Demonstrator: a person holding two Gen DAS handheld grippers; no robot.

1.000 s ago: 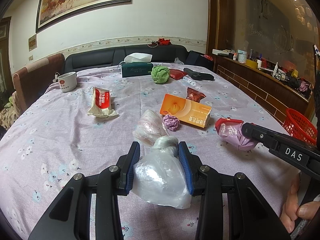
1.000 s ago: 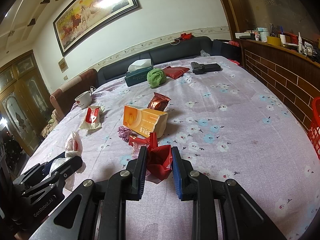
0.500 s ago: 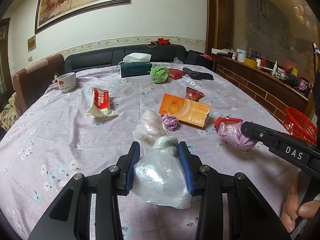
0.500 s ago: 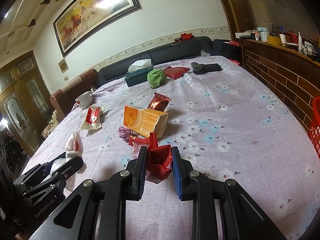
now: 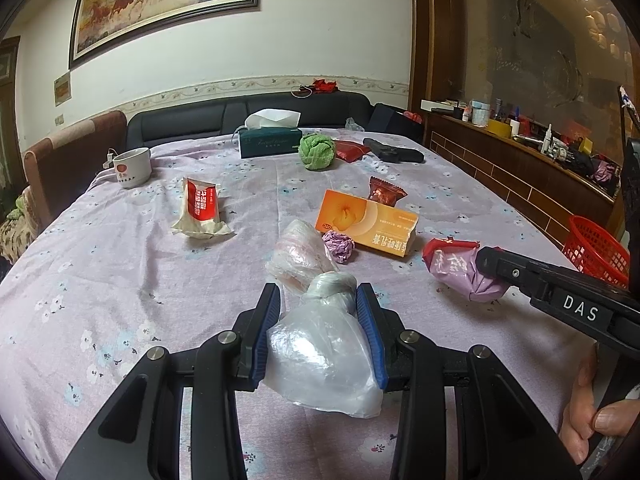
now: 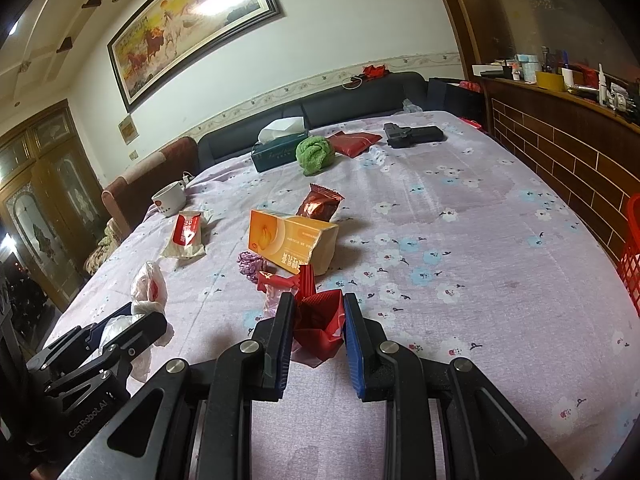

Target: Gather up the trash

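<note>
1. The left tool (image 5: pixel 318 330) is clenched on a knotted clear plastic bag (image 5: pixel 324 356). Its blue pads press both sides just below the knot, likely because the bunched neck gives the firmest hold on slippery film.
2. The right tool (image 6: pixel 318 334) is clenched on a crumpled red-and-pink wrapper (image 6: pixel 316 326), pinched at its bulk so the loose tails hang forward. In the left view this wrapper (image 5: pixel 460 270) sits at the tip of the right tool, right of the orange box (image 5: pixel 366 222).
3. Both loads appear lifted or barely resting on the flowered table (image 5: pixel 120 280), each tool carrying one piece; judged from this, the step in hand is carrying them off to a bin.
4. The red basket (image 5: pixel 596 250) stands beyond the table edge, well right of the orange box, and seems the likely place for the trash.
5. More trash lies around the orange box: a purple crumple (image 5: pixel 339 243) touching its near side, a second clear bag (image 5: pixel 298 256) just left of that, a brown snack packet (image 5: pixel 386 192) behind it, and a red-and-white sachet (image 5: pixel 202 212) well to its left.
6. The cup (image 5: pixel 132 167), tissue box (image 5: pixel 270 140) and green ball (image 5: pixel 317 152) sit far behind the orange box; they look like keepers, though I cannot be sure.
</note>
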